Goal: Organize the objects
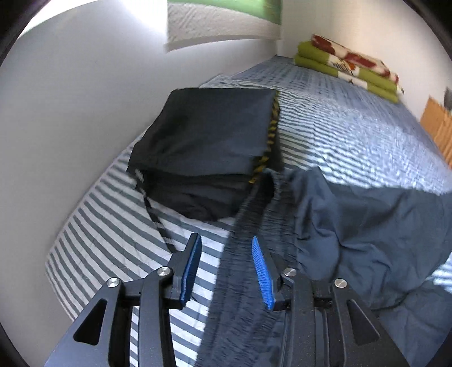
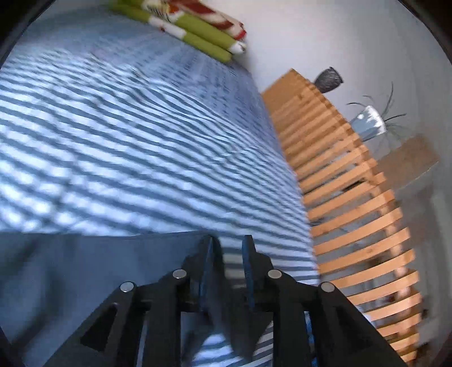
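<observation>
My left claw (image 1: pixel 226 268) spread, elastic waistband of blue garment (image 1: pixel 353 225) running lengthwise between pads, toward folded pile (image 1: pixel 209 146) by bed's wall edge. My right claw (image 2: pixel 227 262) slightly parted, pinching nothing.

i see a bedspread (image 1: pixel 353 124) striped blue-grey and white, a stack of folded dark navy cloth (image 1: pixel 209 135) with yellow-and-black edging, a slate-blue garment (image 1: pixel 367 220), a green, white and red blanket (image 2: pixel 197 25) at the far corner, blue gripper pads (image 1: pixel 262 271).

Left gripper (image 1: pixel 227 268): black linkage arms, silver round screws, ribbed blue pads (image 1: pixel 262 275). Right gripper (image 2: pixel 227 261) matches, darker.
</observation>
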Demonstrator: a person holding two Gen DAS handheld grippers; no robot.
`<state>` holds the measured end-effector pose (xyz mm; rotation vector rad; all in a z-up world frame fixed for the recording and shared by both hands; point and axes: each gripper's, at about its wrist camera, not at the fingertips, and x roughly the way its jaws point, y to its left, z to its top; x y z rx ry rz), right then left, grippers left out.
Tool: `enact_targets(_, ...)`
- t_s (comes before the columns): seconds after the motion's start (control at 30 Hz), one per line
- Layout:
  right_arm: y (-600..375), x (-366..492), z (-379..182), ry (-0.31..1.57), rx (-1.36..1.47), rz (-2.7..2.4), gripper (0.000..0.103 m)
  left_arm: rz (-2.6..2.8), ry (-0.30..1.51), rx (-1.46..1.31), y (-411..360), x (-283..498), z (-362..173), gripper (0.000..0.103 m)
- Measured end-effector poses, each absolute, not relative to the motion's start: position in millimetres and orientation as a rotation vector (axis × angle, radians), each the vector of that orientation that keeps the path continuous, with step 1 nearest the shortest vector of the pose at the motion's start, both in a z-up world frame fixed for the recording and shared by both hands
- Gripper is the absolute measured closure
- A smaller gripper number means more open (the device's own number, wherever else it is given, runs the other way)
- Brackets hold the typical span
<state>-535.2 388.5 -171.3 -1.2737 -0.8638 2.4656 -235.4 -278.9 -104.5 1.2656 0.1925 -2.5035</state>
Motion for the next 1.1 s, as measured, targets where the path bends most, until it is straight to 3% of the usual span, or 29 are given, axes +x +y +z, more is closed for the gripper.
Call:
enact_targets(0.13, 385, -485, -157, -0.802, -1.315, 2.621, 0.074, -2.541, 0.344, 1.304, -303, -241, -109, 0.055)
enact_targets(0.23, 384, -439, -145, -0.677, -1.386, 2.742, 0.065, -2.601, 0.359, 1.453, -290, -257, -127, 0.055)
enact_targets(0.47, 373, -346, -143, -0.582, -1.525, 2.844, 0.065, -2.558, 0.187, 1.576, -263, -275, -164, 0.055)
enact_targets(0.63, 355, -301, -142, -0.549, -1.622, 2.91, 0.065, -2.558, 0.28, 1.587, -273, -272, -165, 0.055)
enact_targets(0.83, 300, -236, -136, -0.625, -1.734, 3.073, 0.065, -2.596, 0.293, 1.628, -293, -219, -157, 0.048)
enact_targets(1.1, 217, -161, -159, -0.788, -1.928, 3.174, 0.065, -2.598, 0.283, 1.748, -301, -150, -179, 0.048)
